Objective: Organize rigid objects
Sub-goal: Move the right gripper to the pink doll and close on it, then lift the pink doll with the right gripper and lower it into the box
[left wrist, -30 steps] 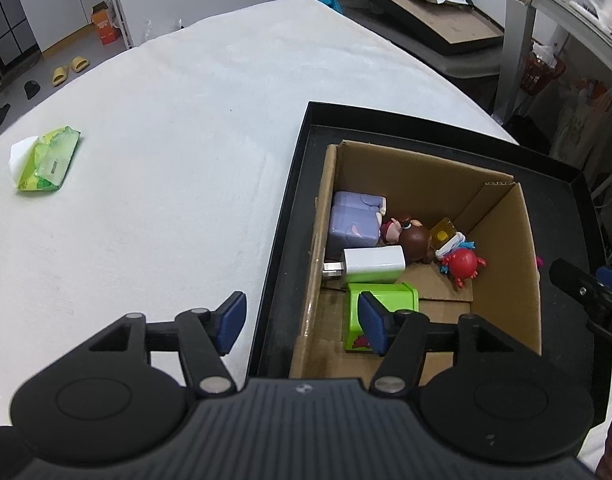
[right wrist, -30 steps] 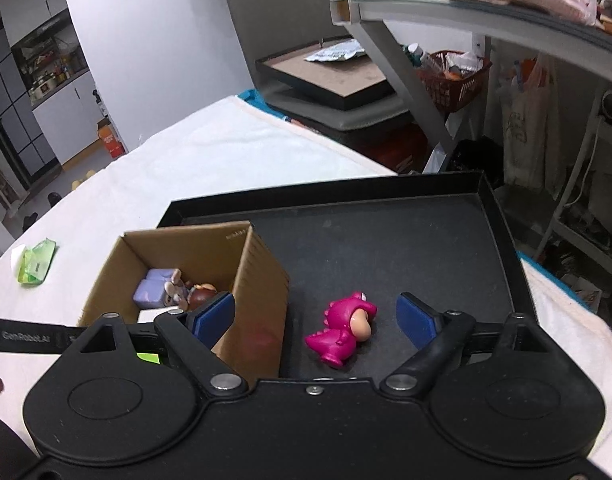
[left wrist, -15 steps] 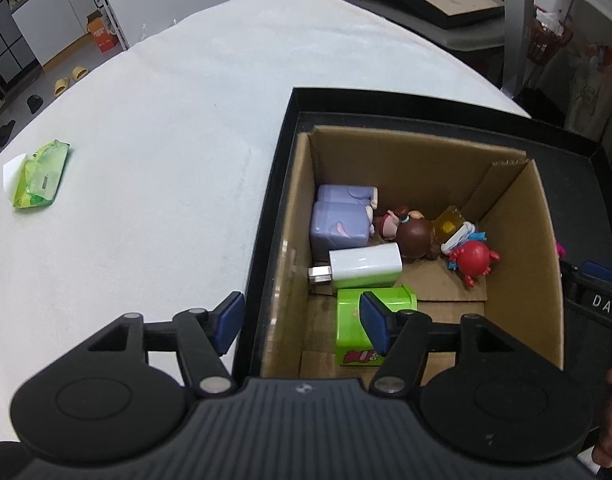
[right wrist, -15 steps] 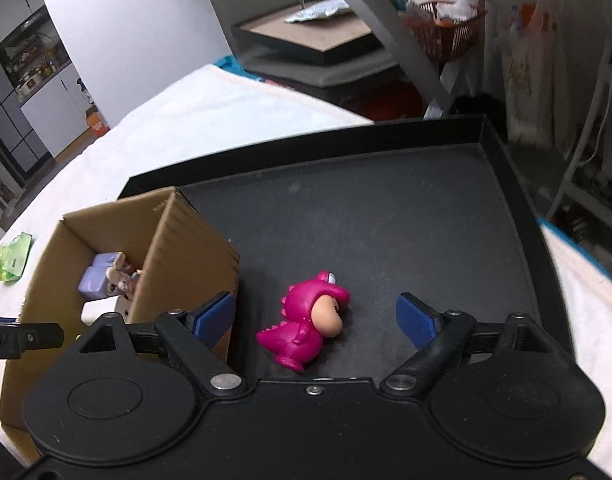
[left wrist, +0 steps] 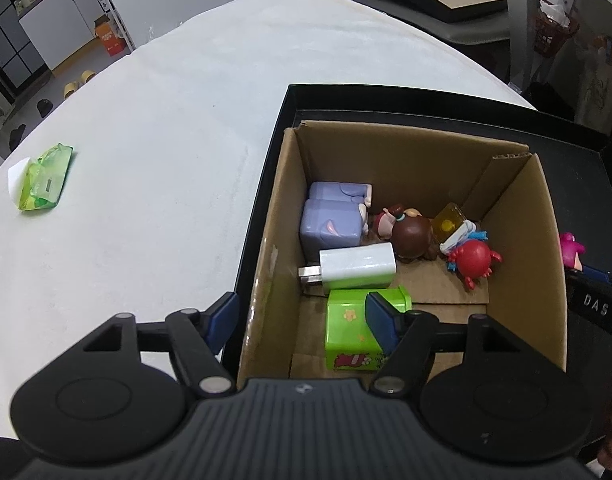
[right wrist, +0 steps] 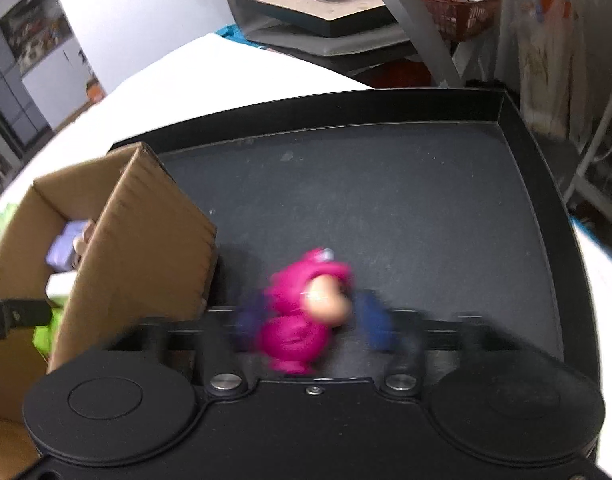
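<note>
Right gripper [right wrist: 312, 320]: jaws were wide a second ago, are now closing around the pink dinosaur figure [right wrist: 306, 312]; blue pads [right wrist: 376, 326] are seen against both flanks. Frame is motion-blurred, so firm clamping cannot be confirmed, but contact looks made. The figure is on the black tray [right wrist: 386, 200], just beside the outer wall of the cardboard box [right wrist: 146, 240].

Left gripper [left wrist: 300, 322]: jaws opening, nothing between them but the near box wall [left wrist: 262, 304]; one pad is outside it, one inside above the green block [left wrist: 354, 332].

In the box: white charger [left wrist: 358, 266], purple block [left wrist: 332, 226], brown-haired figure [left wrist: 410, 234], red crab [left wrist: 472, 258]. Beyond on the white tabletop [left wrist: 166, 140]: green packet [left wrist: 44, 182], well apart.

Judgement: the grasp is nearly done; lift over the wall and drop into the box comes next. The dinosaur appears to be the last loose item on the tray.
</note>
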### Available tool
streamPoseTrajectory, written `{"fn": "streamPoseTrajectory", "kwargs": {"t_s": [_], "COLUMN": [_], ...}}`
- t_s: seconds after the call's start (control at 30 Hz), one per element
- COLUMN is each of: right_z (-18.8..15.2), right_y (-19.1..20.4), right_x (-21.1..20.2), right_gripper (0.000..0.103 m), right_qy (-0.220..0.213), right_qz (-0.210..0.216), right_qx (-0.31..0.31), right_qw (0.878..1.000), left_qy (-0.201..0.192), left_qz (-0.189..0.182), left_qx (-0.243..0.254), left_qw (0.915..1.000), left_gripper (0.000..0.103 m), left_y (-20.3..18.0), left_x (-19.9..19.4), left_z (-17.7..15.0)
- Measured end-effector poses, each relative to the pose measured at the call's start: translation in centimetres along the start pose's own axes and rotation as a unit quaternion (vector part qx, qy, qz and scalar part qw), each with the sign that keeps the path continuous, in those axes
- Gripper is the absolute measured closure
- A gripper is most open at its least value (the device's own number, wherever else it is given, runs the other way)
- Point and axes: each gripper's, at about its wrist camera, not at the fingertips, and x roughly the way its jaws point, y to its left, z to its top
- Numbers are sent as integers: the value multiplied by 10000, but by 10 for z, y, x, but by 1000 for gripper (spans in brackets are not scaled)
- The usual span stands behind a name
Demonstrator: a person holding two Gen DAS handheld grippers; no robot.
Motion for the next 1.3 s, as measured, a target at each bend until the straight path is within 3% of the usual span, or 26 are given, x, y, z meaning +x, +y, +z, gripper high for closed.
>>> {"fn": "streamPoseTrajectory", "kwargs": {"t_s": [0.23,0.73,1.3], "right_z": [3,12,38], "right_y": [-9,-3,49], "right_x": [-15,-65,-113], "right_gripper": [64,64,64], "right_qy": [-129,-421,-629], "right_qz": [-7,-223,-543], "right_qx": [260,228,-218], "right_qw": [9996,9986,9963], "left_qy": [-53,-230,-492], "left_qz": [-68,-462,-1130], "left_qx": [-4,-408,-1159], "left_qw": [10000,9978,9856], "left_gripper": [35,35,35], "left_y": [2,26,73], "left_x": [-10,-24,-7], "left_z": [-5,-10,-29]}}
